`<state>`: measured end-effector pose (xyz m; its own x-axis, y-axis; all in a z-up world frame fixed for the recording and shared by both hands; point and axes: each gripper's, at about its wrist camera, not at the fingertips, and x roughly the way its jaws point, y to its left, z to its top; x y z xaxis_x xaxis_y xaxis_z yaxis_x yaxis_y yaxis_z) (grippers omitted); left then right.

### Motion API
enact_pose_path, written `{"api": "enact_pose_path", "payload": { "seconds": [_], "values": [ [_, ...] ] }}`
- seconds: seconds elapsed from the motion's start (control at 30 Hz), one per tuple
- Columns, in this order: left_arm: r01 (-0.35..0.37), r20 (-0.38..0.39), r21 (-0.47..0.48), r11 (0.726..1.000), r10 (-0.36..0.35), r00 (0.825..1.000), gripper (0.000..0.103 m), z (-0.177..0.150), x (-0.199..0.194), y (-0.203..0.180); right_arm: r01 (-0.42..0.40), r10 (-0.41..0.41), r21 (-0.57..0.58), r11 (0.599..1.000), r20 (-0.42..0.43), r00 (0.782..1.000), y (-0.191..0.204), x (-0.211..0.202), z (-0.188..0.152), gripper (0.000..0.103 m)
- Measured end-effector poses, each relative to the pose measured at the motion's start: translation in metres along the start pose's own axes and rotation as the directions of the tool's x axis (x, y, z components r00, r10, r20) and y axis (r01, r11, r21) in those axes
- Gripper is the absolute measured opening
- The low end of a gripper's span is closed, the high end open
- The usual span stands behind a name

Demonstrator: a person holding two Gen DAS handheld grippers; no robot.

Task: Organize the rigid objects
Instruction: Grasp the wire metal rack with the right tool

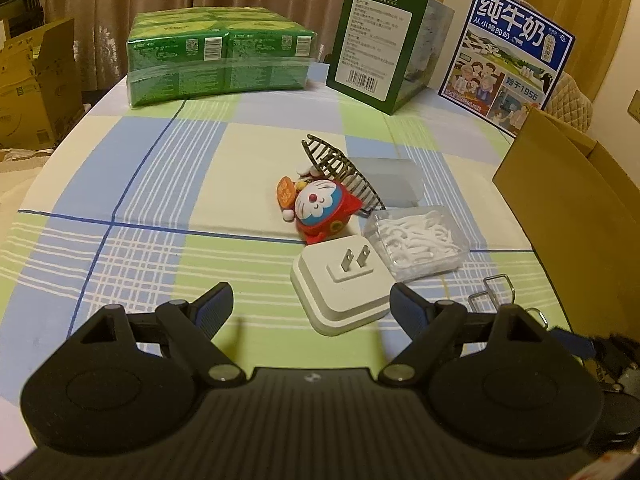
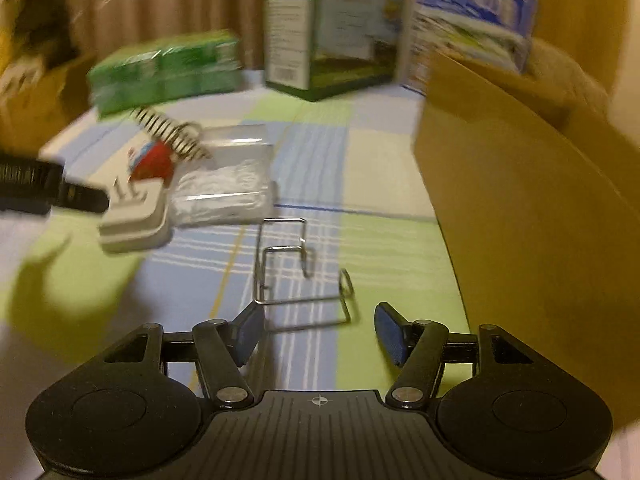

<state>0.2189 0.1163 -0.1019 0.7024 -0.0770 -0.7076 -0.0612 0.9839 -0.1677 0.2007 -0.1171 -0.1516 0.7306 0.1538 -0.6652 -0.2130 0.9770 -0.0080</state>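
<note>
Left wrist view: we count 1 white plug adapter (image 1: 342,286), prongs up, 1 Doraemon toy (image 1: 318,210), 1 dark wire rack (image 1: 340,170), 1 clear floss-pick box (image 1: 418,242), 1 frosted lid (image 1: 394,178), all clustered mid-table, right of centre.
Far edge: 1 green tissue pack (image 1: 218,58), 2 upright cartons.
Right: 1 brown cardboard box (image 1: 572,216).
Left gripper (image 1: 310,306): low, level, fingers wide apart, adapter just ahead.
Right gripper (image 2: 318,334): fingers apart, empty, 1 wire stand (image 2: 298,272) just ahead; view blurred.

Left tool (image 1: 311,307) gapes beside the white plug adapter (image 1: 341,285).
</note>
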Motion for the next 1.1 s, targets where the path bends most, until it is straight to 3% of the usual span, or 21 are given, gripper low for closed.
{"api": "enact_pose_path", "payload": {
  "seconds": [0.07, 0.37, 0.63, 0.73, 0.8, 1.1],
  "values": [
    [0.0, -0.001, 0.0, 1.0, 0.0, 1.0, 0.083, 0.0, 0.0, 0.0, -0.009, 0.008, 0.03, 1.0, 0.008, 1.0, -0.001, -0.001, 0.0, 0.059],
    [0.009, -0.02, 0.007, 1.0, -0.009, 1.0, 0.083, -0.002, 0.004, -0.003, -0.023, 0.026, -0.12, 0.992, 0.02, 0.999, 0.008, 0.019, 0.011, 0.062],
    [0.022, -0.026, 0.032, 0.999, -0.021, 0.999, 0.083, -0.004, 0.007, -0.009, -0.096, 0.099, -0.087, 0.992, 0.034, 0.995, 0.003, 0.023, 0.015, 0.061],
    [0.023, -0.027, 0.039, 0.999, -0.022, 0.999, 0.083, -0.004, 0.008, -0.011, -0.091, 0.094, -0.07, 0.993, 0.046, 0.994, 0.002, 0.022, 0.015, 0.061],
    [0.023, -0.028, 0.043, 0.999, -0.022, 0.999, 0.083, -0.005, 0.008, -0.011, -0.085, 0.088, -0.056, 0.995, 0.051, 0.995, 0.0, 0.023, 0.016, 0.051],
    [0.037, -0.022, 0.068, 0.997, -0.035, 0.999, 0.083, -0.005, 0.013, -0.018, -0.075, 0.081, -0.077, 0.994, 0.073, 0.994, 0.0, 0.013, 0.02, 0.051]
  ]
}}
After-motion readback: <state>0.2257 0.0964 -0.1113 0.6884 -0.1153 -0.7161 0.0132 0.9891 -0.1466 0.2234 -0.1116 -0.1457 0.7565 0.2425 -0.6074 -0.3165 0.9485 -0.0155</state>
